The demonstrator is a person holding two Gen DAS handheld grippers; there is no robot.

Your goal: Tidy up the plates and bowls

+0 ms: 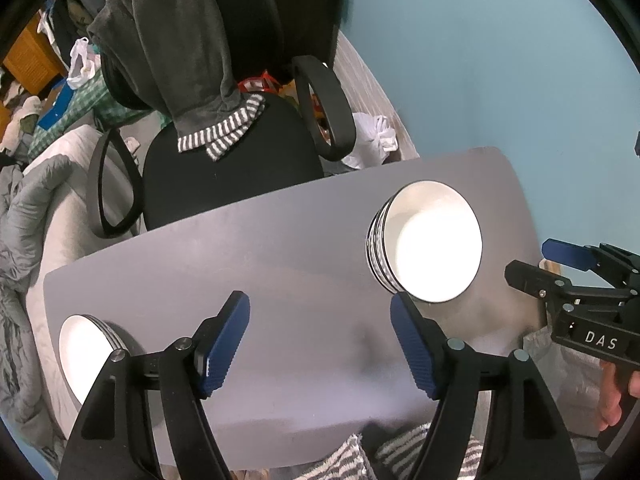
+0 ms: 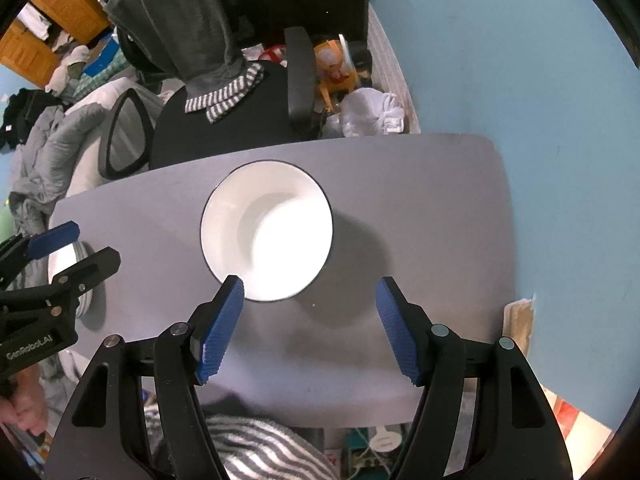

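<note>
A: My blue ribbed fingers point(image 2: 222, 326) stood released on both the left gripper point(image 1: 320, 346) and right gripper point(image 2: 310, 326), grasping nothing.

B: And the dishes?

A: The white black-rimmed ceramic bowls point(image 1: 426, 242) sat stacked on the grey table point(image 1: 280, 240), the white plates point(image 1: 86, 354) at its left edge. I judged them heavy, slick, breakable; I'd pinch 1 rim.
</note>
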